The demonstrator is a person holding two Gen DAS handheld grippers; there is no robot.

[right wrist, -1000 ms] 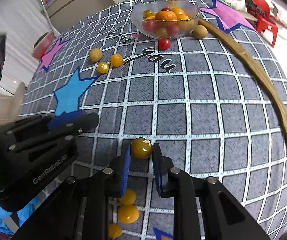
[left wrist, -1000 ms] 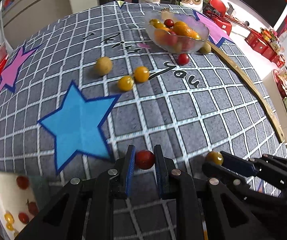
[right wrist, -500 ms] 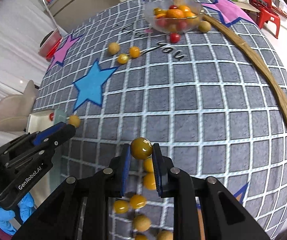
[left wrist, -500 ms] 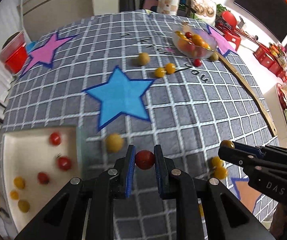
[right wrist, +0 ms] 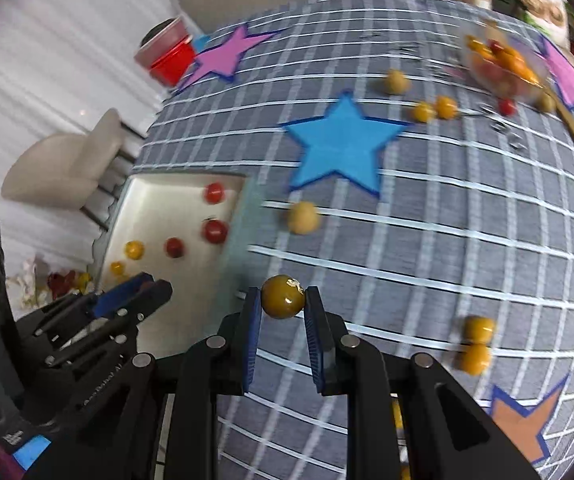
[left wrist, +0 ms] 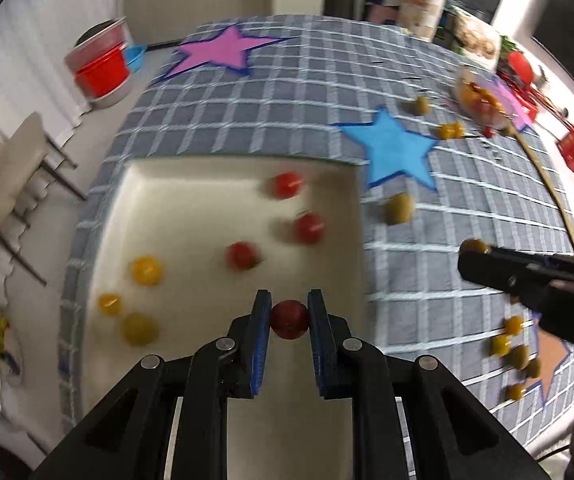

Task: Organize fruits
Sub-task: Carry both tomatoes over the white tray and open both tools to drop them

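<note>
My left gripper (left wrist: 289, 312) is shut on a red cherry tomato (left wrist: 289, 319) and hangs above the near part of a white tray (left wrist: 191, 200). In that tray lie three red tomatoes (left wrist: 309, 228) and three yellow ones (left wrist: 146, 270). My right gripper (right wrist: 283, 300) is shut on a yellow tomato (right wrist: 283, 297) over the grey checked cloth, just right of the tray (right wrist: 159, 196). The left gripper's tip (right wrist: 135, 292) shows at the lower left of the right wrist view. The right gripper's tip (left wrist: 473, 254) enters the left wrist view from the right.
A glass bowl (right wrist: 503, 66) of mixed fruit stands at the far right of the cloth. Loose yellow fruits (right wrist: 303, 218) lie by the blue star (right wrist: 343, 148), and several more (left wrist: 513, 344) sit near the cloth's front edge. A chair (left wrist: 3, 168) and a red bucket (left wrist: 101, 68) stand beyond the left edge.
Both grippers have swung left across the cloth with their tomatoes. The left one has come over the white tray; the right one has come close to the tray's right edge.
</note>
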